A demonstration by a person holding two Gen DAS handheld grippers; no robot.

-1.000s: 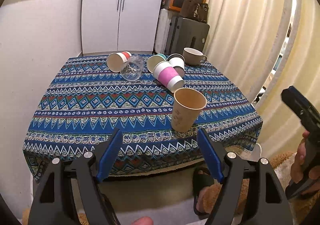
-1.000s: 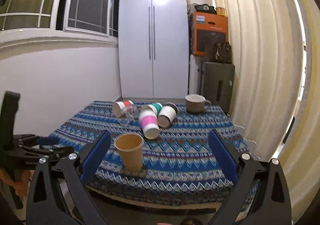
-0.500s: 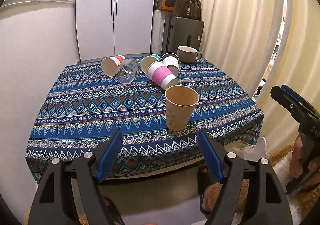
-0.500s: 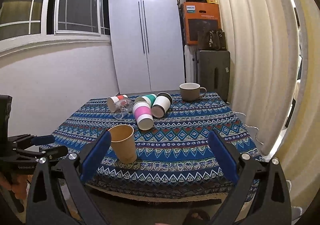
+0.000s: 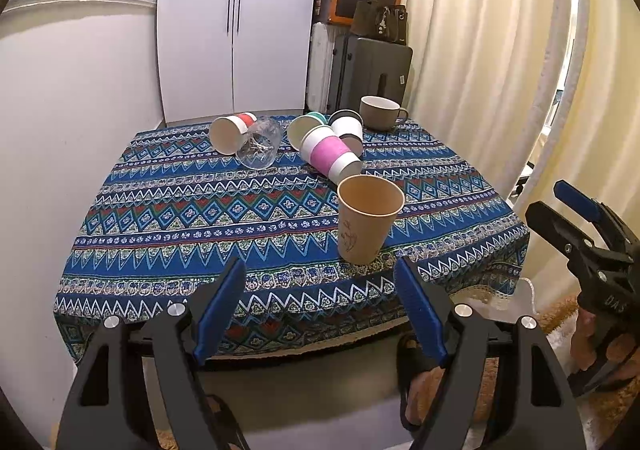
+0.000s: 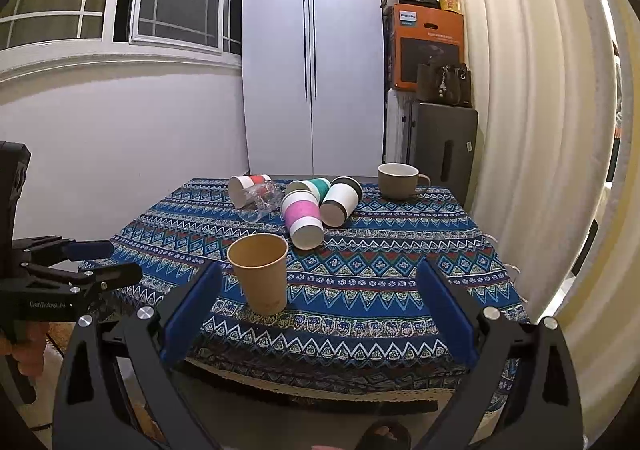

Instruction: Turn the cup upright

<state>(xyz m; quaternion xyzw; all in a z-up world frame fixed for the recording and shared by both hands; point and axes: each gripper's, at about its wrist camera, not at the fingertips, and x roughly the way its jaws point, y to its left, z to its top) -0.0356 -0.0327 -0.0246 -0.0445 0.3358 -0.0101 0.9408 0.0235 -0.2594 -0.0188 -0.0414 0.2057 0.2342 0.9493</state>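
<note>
A plain brown paper cup (image 5: 368,218) stands upright near the front edge of the table; it also shows in the right wrist view (image 6: 262,272). Behind it several cups lie on their sides: a pink-banded cup (image 5: 332,156), a teal cup (image 5: 306,126), a black-banded cup (image 5: 348,130), a red-banded cup (image 5: 230,130) and a clear glass (image 5: 260,148). My left gripper (image 5: 320,298) is open and empty, short of the table edge. My right gripper (image 6: 316,310) is open and empty, also short of the table.
A grey-brown mug (image 5: 380,112) stands upright at the back right. The patterned blue tablecloth (image 5: 192,218) covers the table. A white cabinet (image 5: 236,22) and a dark suitcase (image 5: 372,74) stand behind. Curtains (image 5: 500,50) hang on the right.
Both grippers have drawn back and shifted slightly; the table and cups sit a little lower and farther in both views. Neither gripper has closed.
</note>
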